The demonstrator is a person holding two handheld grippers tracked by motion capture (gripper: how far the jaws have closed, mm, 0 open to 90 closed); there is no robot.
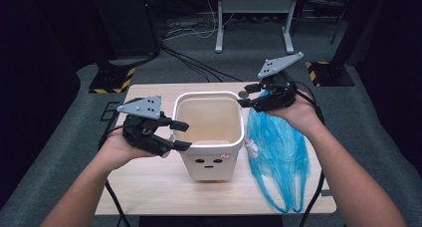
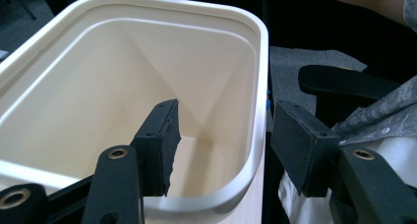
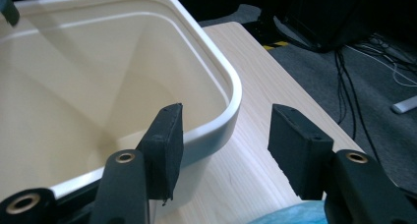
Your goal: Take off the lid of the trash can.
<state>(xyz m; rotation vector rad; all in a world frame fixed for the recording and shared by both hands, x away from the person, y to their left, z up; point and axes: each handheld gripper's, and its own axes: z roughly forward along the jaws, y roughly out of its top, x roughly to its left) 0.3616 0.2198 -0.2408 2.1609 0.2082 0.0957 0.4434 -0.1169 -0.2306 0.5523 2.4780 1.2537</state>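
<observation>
A white square bin (image 1: 209, 160) with a small face on its front stands in the middle of the wooden table (image 1: 149, 177). A crumpled blue plastic bag (image 1: 278, 147) lies to its right. My left gripper (image 1: 182, 136) is open at the bin's left front corner. In the left gripper view it (image 2: 223, 111) straddles the rim (image 2: 260, 86), one jaw inside and one outside, with neither pad pressing. My right gripper (image 1: 244, 95) is open at the back right corner. There it (image 3: 223, 111) straddles the rim (image 3: 216, 76) with a gap. The bin looks empty inside.
The blue bag (image 3: 290, 215) lies just under my right gripper. Bare tabletop (image 3: 265, 86) runs behind the bin to the table's edge. On the grey floor beyond are cables, a white stand's legs (image 1: 254, 38) and bases with yellow-black stripes (image 1: 114, 80).
</observation>
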